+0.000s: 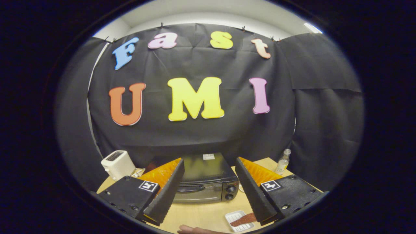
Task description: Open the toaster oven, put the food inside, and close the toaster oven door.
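Observation:
A black toaster oven point(205, 180) stands on the wooden table point(201, 214), its glass door shut and its handle across the top of the door. It sits beyond my fingers, framed by the gap between them. My gripper point(208, 188) is open and holds nothing; its two black fingers point(166, 193) with orange sides are spread wide above the table. A small white tray point(236, 218) carrying a reddish-brown strip of food point(244, 220) lies on the table close to the right finger, partly hidden under it.
A white pop-up toaster point(117, 164) stands at the table's back left. A clear bottle point(282, 161) stands at the back right by the black cloth wall. A person's fingertip point(191, 230) shows at the table's near edge.

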Motion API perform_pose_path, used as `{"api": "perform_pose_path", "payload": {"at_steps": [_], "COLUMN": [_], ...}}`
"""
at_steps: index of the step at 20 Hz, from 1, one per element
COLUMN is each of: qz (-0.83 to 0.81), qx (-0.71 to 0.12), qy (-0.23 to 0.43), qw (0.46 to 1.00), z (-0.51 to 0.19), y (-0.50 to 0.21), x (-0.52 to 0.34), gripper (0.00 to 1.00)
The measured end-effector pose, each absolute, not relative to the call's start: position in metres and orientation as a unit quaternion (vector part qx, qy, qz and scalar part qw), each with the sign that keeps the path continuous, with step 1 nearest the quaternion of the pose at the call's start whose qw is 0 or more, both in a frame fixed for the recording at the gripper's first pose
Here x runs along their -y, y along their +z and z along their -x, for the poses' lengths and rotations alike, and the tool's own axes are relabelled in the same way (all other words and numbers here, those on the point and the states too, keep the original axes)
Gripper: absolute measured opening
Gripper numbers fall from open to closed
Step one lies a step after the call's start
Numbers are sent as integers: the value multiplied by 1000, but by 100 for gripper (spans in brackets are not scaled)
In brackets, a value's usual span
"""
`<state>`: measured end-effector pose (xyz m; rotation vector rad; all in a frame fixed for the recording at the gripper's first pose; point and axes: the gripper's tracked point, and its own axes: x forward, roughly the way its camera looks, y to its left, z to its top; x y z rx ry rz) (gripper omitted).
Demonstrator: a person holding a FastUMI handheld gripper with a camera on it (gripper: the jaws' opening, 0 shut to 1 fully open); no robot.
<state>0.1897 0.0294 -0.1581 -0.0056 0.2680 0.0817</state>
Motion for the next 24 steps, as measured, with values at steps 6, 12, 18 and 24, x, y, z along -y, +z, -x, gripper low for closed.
{"api": "perform_pose_path", "payload": {"at_steps": [6, 12, 18, 24], "qz": [3, 6, 20, 17], "qx": [-231, -264, -250, -247], "qy": [86, 80, 78, 74], "qw": [969, 961, 965, 966], "z": [-238, -254, -238, -211], "y": [-252, -286, -289, -294], "x": [-76, -87, -83, -78], "gripper": [100, 100, 100, 100]}}
